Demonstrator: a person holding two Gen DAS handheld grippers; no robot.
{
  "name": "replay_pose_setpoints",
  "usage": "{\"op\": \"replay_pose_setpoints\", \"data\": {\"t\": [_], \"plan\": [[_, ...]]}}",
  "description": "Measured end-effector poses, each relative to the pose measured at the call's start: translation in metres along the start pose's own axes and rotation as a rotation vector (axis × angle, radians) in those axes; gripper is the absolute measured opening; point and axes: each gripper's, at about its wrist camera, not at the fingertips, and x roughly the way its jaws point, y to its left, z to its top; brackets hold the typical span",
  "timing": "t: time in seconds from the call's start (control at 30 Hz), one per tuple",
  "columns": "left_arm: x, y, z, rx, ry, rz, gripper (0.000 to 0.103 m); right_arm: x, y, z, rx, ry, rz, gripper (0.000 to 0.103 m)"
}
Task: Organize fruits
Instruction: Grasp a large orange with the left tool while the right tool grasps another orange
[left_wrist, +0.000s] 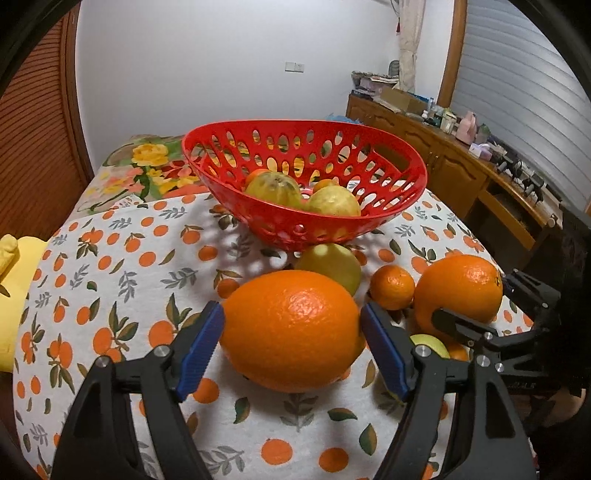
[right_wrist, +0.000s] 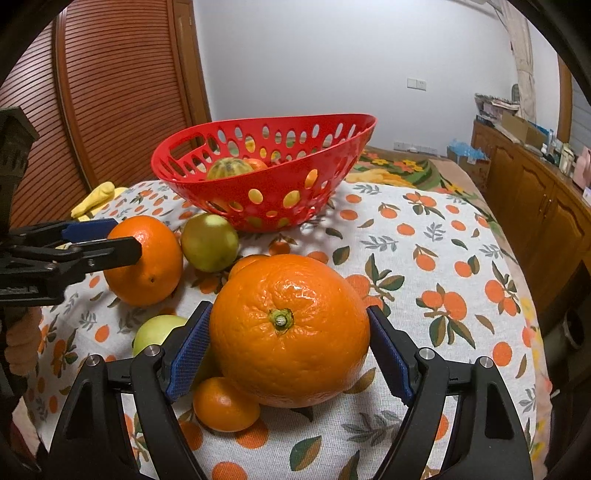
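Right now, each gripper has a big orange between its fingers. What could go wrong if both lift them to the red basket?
1. The small mandarin touches the right gripper's orange; it may roll away.
2. The left gripper's pads barely meet its orange, so it might slip.
3. The red basket already holds fruit; dropped oranges could bounce out.

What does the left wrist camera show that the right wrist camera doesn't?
Only the left wrist view: the smooth yellow round fruit lying in plain sight inside the basket.
Only the right wrist view: the green stem end of the large round orange.
Both: the red perforated plastic basket, the orange-print tablecloth and the round green fruit in front of the basket.
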Motion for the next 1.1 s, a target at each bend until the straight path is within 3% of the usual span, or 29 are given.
{"op": "replay_pose_setpoints", "data": {"t": [0.1,0.23,0.3,0.67,1.1], "plan": [[0.001,0.001,0.0,0.002,0.001,-0.001,0.079,0.0,0.0,0.0,0.001,0.0,0.001,0.083],[0.01,0.003,-0.003,-0.013,0.015,-0.025,0.089,0.0,0.0,0.0,0.003,0.0,0.003,0.083],[0.014,0.005,-0.004,-0.037,0.029,-0.052,0.09,0.0,0.0,0.0,0.003,0.0,0.002,0.083],[0.016,-0.005,-0.006,0.021,0.02,-0.025,0.091,0.0,-0.001,0.0,0.001,0.0,0.001,0.083],[0.022,0.0,-0.005,0.027,0.022,-0.049,0.09,0.0,-0.002,0.0,0.008,0.0,0.007,0.083]]}}
